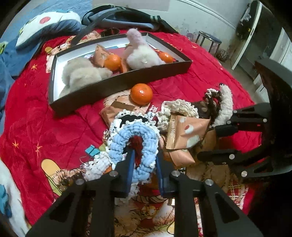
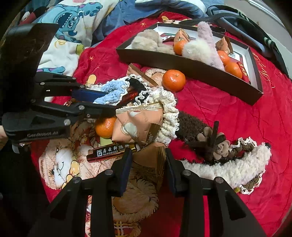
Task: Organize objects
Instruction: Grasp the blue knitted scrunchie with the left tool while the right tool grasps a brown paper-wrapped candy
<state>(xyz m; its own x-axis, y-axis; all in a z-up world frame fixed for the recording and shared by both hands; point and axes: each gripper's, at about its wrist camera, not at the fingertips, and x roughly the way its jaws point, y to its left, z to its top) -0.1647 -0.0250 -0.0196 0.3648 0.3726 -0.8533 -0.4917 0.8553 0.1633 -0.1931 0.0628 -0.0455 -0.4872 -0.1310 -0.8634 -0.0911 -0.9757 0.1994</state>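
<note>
My left gripper (image 1: 144, 160) straddles a light blue knitted scrunchie (image 1: 134, 145) in a pile of hair bands on the red bedspread; its blue pads sit either side of the band, touching it. From the right wrist view the left gripper (image 2: 102, 102) shows on that blue scrunchie (image 2: 113, 91). My right gripper (image 2: 147, 160) is open over a brown snack packet (image 2: 151, 160), beside a pink Choco packet (image 2: 138, 124). A loose tangerine (image 1: 141, 93) lies by the dark shallow box (image 1: 116, 87), which holds fluffy scrunchies, tangerines and packets.
A brown bear hair band (image 2: 215, 144) and a white fluffy band (image 2: 237, 167) lie right of the pile. A second tangerine (image 2: 105, 127) sits under the packets. A gold bar wrapper (image 2: 111, 151) lies nearby. A blue cartoon blanket (image 2: 73, 21) and a dark bag (image 1: 118, 16) border the bedspread.
</note>
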